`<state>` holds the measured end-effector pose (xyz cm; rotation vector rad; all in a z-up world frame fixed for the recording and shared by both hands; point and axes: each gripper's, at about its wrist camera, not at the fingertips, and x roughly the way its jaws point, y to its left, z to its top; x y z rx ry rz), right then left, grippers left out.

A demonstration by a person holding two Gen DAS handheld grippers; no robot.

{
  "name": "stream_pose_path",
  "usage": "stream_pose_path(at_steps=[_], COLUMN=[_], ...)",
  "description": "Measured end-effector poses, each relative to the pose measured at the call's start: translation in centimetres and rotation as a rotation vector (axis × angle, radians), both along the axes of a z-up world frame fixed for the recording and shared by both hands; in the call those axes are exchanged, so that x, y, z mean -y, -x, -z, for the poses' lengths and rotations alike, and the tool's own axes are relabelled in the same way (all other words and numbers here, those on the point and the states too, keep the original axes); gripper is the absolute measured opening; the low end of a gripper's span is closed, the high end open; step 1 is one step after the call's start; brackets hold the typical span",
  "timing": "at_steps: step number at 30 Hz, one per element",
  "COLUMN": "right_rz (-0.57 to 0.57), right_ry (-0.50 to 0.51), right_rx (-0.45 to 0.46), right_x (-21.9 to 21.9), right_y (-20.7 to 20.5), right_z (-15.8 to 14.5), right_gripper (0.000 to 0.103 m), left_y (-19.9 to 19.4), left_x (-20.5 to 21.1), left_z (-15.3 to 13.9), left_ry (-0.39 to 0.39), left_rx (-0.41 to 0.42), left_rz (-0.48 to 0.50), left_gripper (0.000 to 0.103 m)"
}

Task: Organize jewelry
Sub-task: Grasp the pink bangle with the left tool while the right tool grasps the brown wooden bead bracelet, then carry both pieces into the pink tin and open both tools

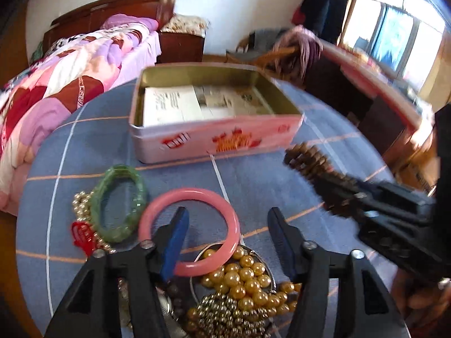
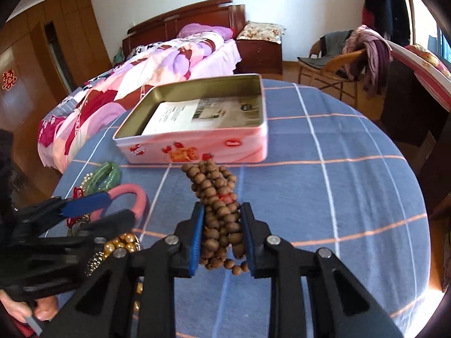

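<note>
Gripping beads [image 2: 219, 217], right gripper [image 2: 222, 236], centre frame | left gripper [image 1: 227, 242] released over bangle [image 1: 189, 231] | risk: loose strands (bunched) snagging tin [image 2: 194, 148] rim

No text could be read: print on the paper [image 2: 180, 118] in the tin [image 2: 197, 148] was blurred, as was the red wardrobe ornament [image 2: 9, 79].

Print on the paper [image 2: 197, 114] inside the tin [image 2: 197, 152] too blurred to read
</note>
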<state>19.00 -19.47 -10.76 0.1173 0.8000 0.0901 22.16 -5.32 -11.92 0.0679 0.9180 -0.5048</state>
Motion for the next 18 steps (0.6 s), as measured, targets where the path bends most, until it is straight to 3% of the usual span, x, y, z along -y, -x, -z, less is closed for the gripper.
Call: stream_pose_path(at_steps=[1, 3, 5, 8, 13, 18], right_rz=[0.004, 0.013, 0.022, 0.025, 0.034, 0.056], right_ry=[-0.005, -0.021, -0.039, -0.072, -0.125, -0.139], right_rx=[-0.002, -0.002, 0.005, 0.022, 0.123, 0.228], right_x=[0.1, 0.4, 0.8, 1.2, 2.1, 2.0], right_y=[0.0, 0.1, 0.2, 0.4, 0.6, -1.5], right_z=[0.1, 0.1, -0.1, -0.7, -3.7, -6.6], right_gripper=[0.028, 0.028, 0.028, 0.028, 0.028, 0.028], left_y=[-0.2, -0.1, 0.0, 0.0, 1.0, 1.2], left_x=[0.5, 0.6, 0.3, -0.4, -2.3, -3.2], left_z=[0.6, 0.9, 0.8, 0.4, -3.6, -8.9], left_ry=[-0.033, -0.06, -0.062, -0.008, 0.179, 0.279], left_rx=[-0.021, -0.013, -0.022, -0.015, 0.086, 0.238], left_rz=[0.004, 0.0, 0.002, 0.005, 0.017, 0.03], left_gripper=[0.025, 0.014, 0.013, 0.012, 0.01, 0.01])
